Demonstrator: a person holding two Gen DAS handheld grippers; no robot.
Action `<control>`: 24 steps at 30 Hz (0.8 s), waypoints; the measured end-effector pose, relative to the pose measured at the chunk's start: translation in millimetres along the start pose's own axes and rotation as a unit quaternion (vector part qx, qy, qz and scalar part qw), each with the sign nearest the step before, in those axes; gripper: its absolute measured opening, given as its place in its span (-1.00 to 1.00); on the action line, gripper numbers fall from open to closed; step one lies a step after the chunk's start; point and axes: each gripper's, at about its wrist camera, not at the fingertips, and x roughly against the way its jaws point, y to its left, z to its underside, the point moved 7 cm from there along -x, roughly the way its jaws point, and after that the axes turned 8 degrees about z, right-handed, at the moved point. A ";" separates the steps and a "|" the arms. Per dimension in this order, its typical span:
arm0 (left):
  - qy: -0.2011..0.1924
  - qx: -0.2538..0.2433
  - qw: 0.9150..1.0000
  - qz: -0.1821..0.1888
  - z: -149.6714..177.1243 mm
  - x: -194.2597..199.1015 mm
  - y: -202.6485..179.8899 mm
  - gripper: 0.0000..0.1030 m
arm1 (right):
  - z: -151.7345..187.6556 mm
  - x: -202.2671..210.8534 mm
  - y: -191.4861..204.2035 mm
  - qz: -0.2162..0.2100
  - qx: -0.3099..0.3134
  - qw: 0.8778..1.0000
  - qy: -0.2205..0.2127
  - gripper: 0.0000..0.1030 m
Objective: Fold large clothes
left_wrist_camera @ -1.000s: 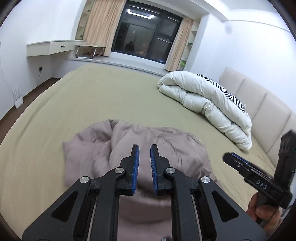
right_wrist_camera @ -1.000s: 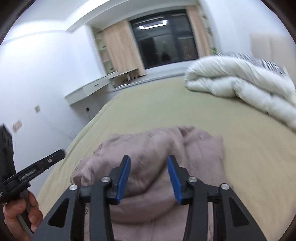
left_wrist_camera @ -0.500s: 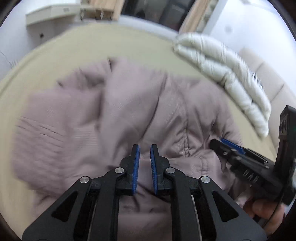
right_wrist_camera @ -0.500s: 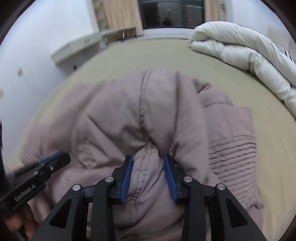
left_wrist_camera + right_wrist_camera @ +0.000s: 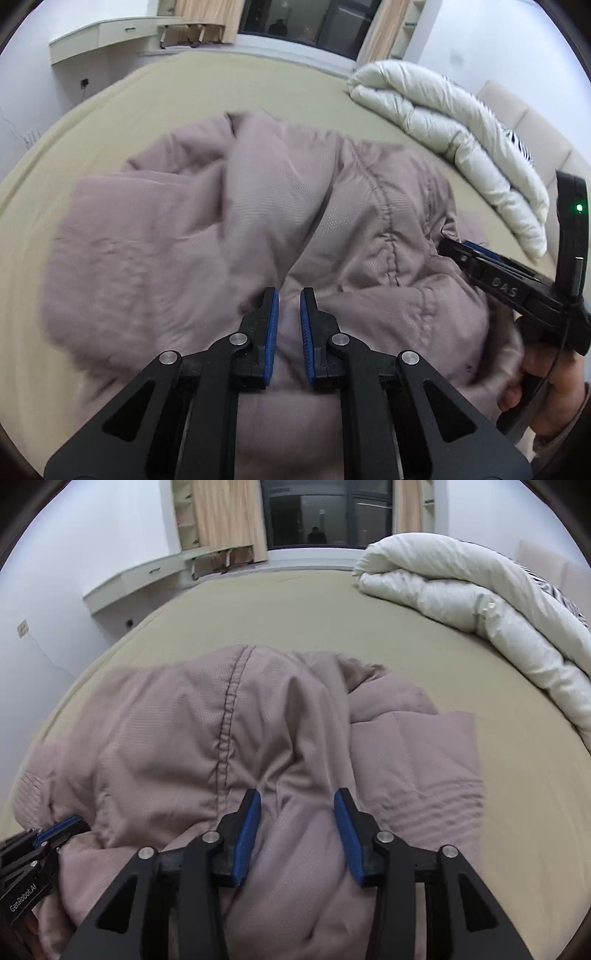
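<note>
Both tongs low over jacket (image 5: 229,221), pointing forward.

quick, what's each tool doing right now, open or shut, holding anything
Left tool: nearly closed, narrow gap, over the pink jacket; a grip cannot be told.
Right tool: open, fingers straddling a jacket fold, not clamped.

The left gripper (image 5: 289,325) had its jaws nearly closed; the right gripper (image 5: 297,830) had its jaws spread apart.
</note>
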 end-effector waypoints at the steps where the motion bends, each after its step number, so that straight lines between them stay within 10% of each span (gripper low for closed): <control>1: -0.017 0.004 1.000 -0.005 -7.6 12.5 2.1 -0.78 | 3.1 16.1 -3.3 -0.007 -0.017 1.000 -0.014 -0.03; 4: -0.036 0.000 0.999 -0.026 9.3 58.2 7.6 -0.78 | 14.9 72.2 -17.8 -0.038 -0.061 0.994 -0.080 0.54; 12: 0.007 0.009 0.999 -0.035 147.2 174.2 17.3 -0.78 | 33.3 116.7 55.0 -0.065 0.029 0.992 -0.108 0.21; 17: 0.053 0.035 0.997 -0.037 214.9 204.6 34.5 -0.78 | 83.8 28.0 96.1 -0.035 0.098 0.992 0.065 0.35; 20: 0.042 0.039 0.997 -0.060 230.7 232.6 51.2 -0.78 | 66.6 82.6 80.5 -0.060 0.022 0.998 0.023 0.37; 24: 0.041 0.064 0.994 -0.073 250.6 263.7 72.6 -0.54 | 74.9 171.2 45.9 -0.076 -0.028 0.994 -0.076 1.00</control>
